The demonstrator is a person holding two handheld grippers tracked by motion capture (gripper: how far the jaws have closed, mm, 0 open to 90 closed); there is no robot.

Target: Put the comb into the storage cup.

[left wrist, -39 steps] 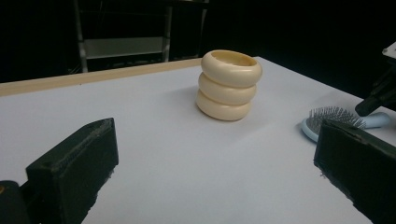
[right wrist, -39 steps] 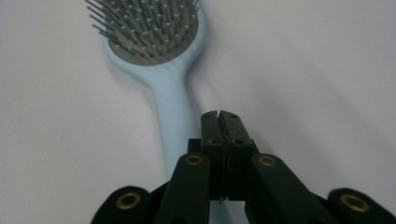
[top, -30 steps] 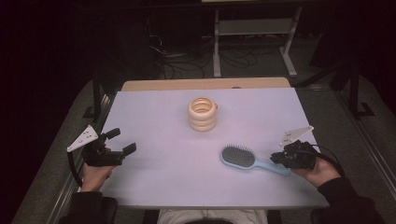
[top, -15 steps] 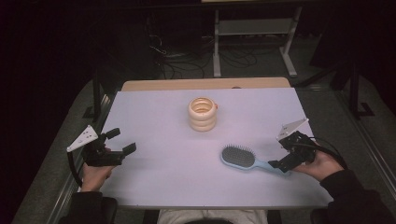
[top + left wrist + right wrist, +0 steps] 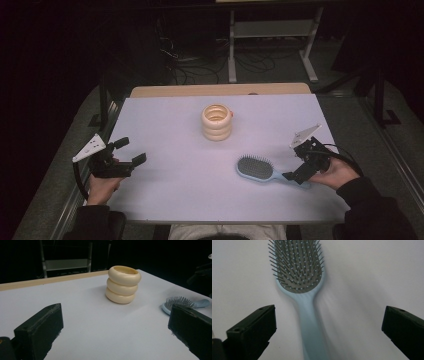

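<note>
A light blue hairbrush [image 5: 255, 168] with grey bristles lies flat on the white table, right of centre, its handle pointing to the right. My right gripper [image 5: 299, 168] hangs over the handle end, tilted downward and open. In the right gripper view the handle [image 5: 310, 327] runs up between the two wide-apart jaws of the right gripper [image 5: 329, 315], nearer the left one, with the hairbrush head [image 5: 298, 265] beyond. A cream holder shaped like three stacked rings [image 5: 217, 122] stands upright mid-table. My left gripper [image 5: 126, 159] rests open at the left edge, facing the holder [image 5: 123, 285] and the hairbrush [image 5: 178, 302].
The white table top [image 5: 170, 195] has a wooden strip [image 5: 220, 90] along its far edge. Behind it on the dark floor stand a metal rack [image 5: 272, 30] and loose cables [image 5: 195, 70]. Dark frame bars flank the table on both sides.
My right gripper has tipped downward and shifted slightly left over the brush handle. The left gripper, the brush and the holder have stayed put.
</note>
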